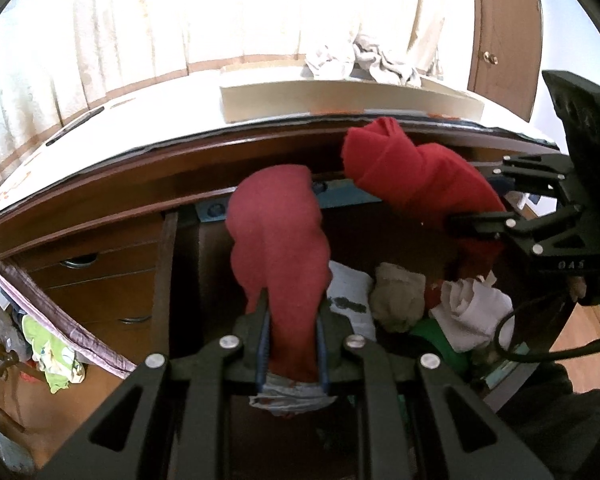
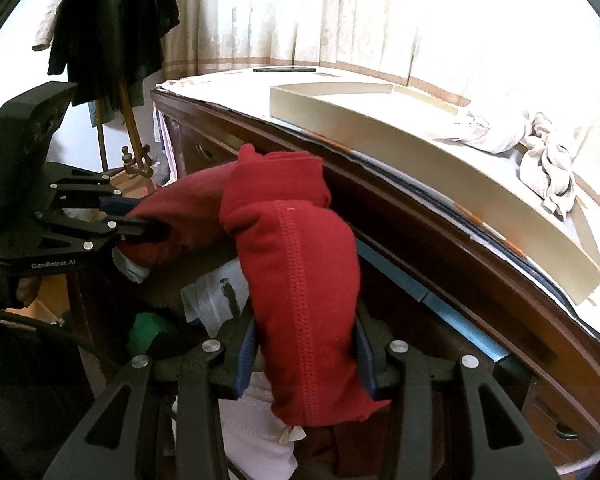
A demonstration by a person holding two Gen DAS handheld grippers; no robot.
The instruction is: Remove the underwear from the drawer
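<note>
The left gripper (image 1: 293,332) is closed on dark red underwear (image 1: 278,240) and the right gripper (image 2: 306,344) on a brighter red pair (image 2: 296,264), both above the open drawer (image 1: 168,280), which contains white cloth (image 1: 472,312) and a beige bundle (image 1: 398,296).

Matt red cloth underwear (image 2: 300,280) — glossy wood dresser (image 1: 100,208)

We hold two underwear rolls above the open drawer (image 1: 188,264), the left gripper's roll (image 1: 278,240) left of the right gripper's roll (image 1: 412,172). Behind them, a tray (image 1: 340,98) sits on the dresser top (image 1: 140,128), with crumpled cloth (image 1: 364,60) inside it.
</note>
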